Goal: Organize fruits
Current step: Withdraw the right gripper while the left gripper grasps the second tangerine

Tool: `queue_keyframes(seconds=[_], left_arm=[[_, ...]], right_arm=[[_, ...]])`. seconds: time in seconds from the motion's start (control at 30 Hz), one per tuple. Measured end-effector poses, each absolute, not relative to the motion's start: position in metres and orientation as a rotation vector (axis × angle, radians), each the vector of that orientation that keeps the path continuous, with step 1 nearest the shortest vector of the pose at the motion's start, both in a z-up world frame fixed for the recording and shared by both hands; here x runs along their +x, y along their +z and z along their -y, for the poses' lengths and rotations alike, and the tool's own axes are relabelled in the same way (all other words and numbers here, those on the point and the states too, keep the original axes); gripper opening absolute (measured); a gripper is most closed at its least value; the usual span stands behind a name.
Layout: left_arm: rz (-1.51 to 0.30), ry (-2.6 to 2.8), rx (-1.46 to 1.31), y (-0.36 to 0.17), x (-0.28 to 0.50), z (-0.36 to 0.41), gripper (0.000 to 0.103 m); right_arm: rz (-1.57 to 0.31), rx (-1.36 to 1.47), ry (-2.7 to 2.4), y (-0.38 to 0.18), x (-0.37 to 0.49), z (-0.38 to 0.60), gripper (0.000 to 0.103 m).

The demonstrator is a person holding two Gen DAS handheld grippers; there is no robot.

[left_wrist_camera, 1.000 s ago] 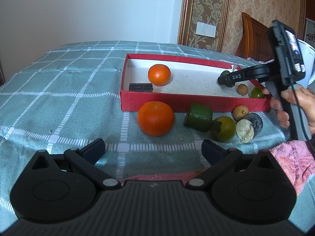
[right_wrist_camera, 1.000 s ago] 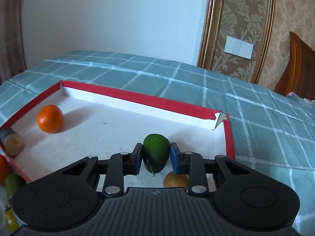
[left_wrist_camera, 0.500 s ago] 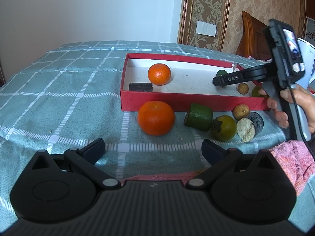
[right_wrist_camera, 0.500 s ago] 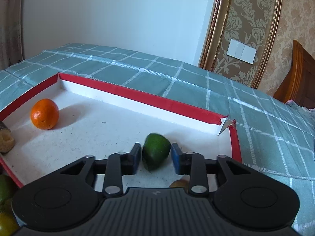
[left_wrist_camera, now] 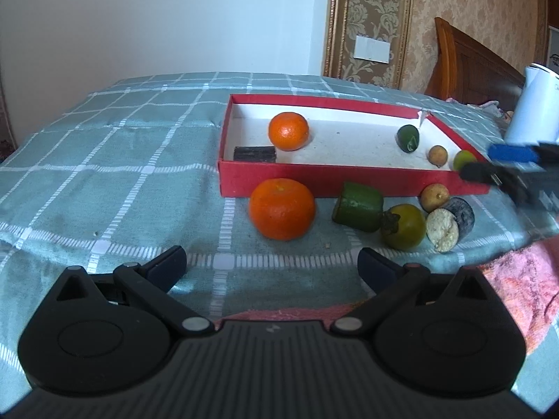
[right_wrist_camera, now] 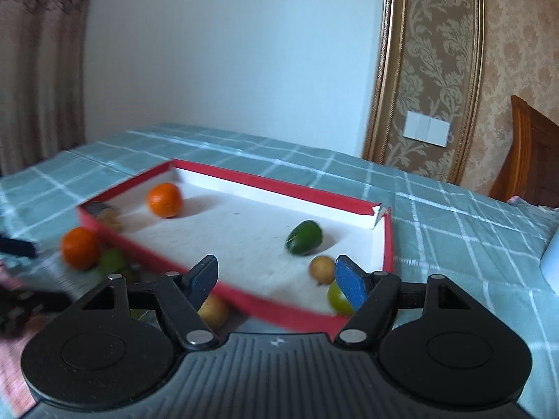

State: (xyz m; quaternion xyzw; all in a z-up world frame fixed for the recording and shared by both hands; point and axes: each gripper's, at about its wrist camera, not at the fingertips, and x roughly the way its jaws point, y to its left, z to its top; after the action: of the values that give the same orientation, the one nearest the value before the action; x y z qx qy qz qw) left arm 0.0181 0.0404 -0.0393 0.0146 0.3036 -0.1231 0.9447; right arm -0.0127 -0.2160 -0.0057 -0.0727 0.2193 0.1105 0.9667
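Note:
A red box (left_wrist_camera: 314, 181) with a white floor holds a small orange (left_wrist_camera: 288, 131), a dark cut piece (left_wrist_camera: 254, 154), a dark green fruit (left_wrist_camera: 408, 138), a small brown fruit (left_wrist_camera: 437, 155) and a lime (left_wrist_camera: 462, 159). In front of it lie a big orange (left_wrist_camera: 282, 208), a green chunk (left_wrist_camera: 358, 206), a yellow-green fruit (left_wrist_camera: 405, 226), a brown fruit (left_wrist_camera: 434, 197) and a cut dark piece (left_wrist_camera: 450, 224). My left gripper (left_wrist_camera: 272, 267) is open, short of the big orange. My right gripper (right_wrist_camera: 276, 279) is open and empty, above the box's near edge (right_wrist_camera: 244, 300); the green fruit (right_wrist_camera: 304, 237) lies beyond it.
The bed has a teal checked cover (left_wrist_camera: 104, 160). A pink cloth (left_wrist_camera: 517, 286) lies at the near right. A white kettle (left_wrist_camera: 534, 104) stands at the far right. A wooden headboard (left_wrist_camera: 468, 66) is behind.
My right gripper opened and let go of the dark green fruit in the box, then drew back and rose. My left gripper has not moved.

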Motion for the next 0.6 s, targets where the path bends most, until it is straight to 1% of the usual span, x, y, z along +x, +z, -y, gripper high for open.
queue_keyframes(seconds=[0.1,0.17,0.33,0.4,0.47,0.57,0.6], left_arm=[[-0.611,-0.221,0.036,-0.038,0.018,-0.039,0.103],[-0.607,-0.207,0.027,-0.036,0.018,-0.039,0.103],[-0.584,-0.166,0.039,-0.027,0.025,-0.031,0.102],[-0.565,-0.144,0.058,-0.023,0.029,-0.028,0.099],[-0.564,-0.141,0.085,-0.021,0.034,-0.025,0.09],[-0.586,-0.146,0.105,-0.023,0.042,-0.022,0.085],[-0.595,-0.153,0.112,-0.026,0.044,-0.021,0.085]], right_arm=[[-0.444,-0.172,0.261,-0.012,-0.03,0.215,0.076],[-0.447,-0.188,0.26,-0.016,-0.038,0.216,0.086],[-0.464,-0.213,0.229,-0.024,-0.041,0.22,0.088],[-0.471,-0.209,0.228,-0.024,-0.04,0.22,0.088],[-0.475,-0.211,0.233,-0.026,-0.041,0.219,0.088],[-0.478,-0.223,0.234,-0.026,-0.041,0.217,0.089],[-0.479,-0.225,0.232,-0.027,-0.041,0.217,0.089]])
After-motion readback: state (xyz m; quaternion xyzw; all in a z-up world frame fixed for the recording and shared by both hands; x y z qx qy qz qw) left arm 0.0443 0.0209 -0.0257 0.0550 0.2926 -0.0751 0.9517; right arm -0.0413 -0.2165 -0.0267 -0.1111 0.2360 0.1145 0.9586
